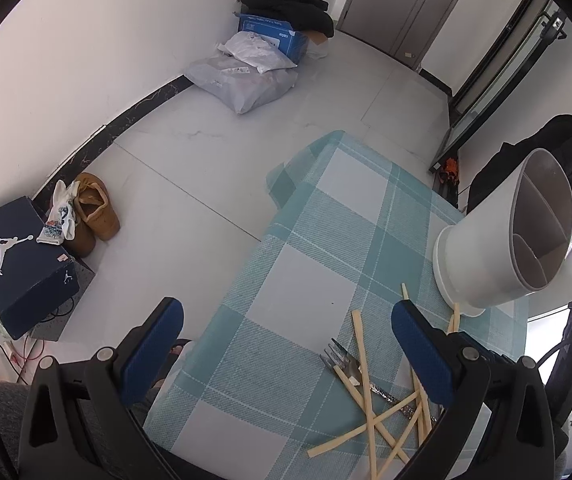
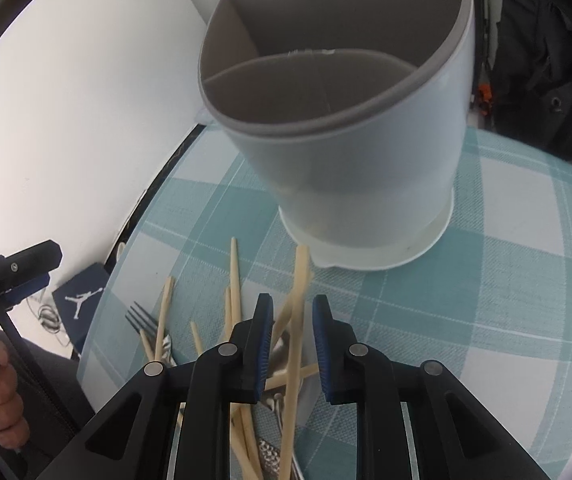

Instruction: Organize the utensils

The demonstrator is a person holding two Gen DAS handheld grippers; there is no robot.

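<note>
My right jaws (image 2: 293,312) stand slightly apart over the chopsticks (image 2: 296,320) piled on the table (image 2: 486,280) — gripping none; my left jaws (image 1: 286,320) gape wide, empty — holder (image 2: 350,128) just beyond.

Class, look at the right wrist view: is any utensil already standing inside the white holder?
No, the white holder shows only bare grey compartments, with nothing inside.

Pale wooden chopsticks (image 2: 294,344) are lying crisscrossed with a metal fork (image 2: 143,317) near the tablecloth's (image 2: 486,280) near edge; a white, grey-lined, three-compartment utensil holder (image 2: 350,128) is standing upright, empty, just beyond them.
</note>
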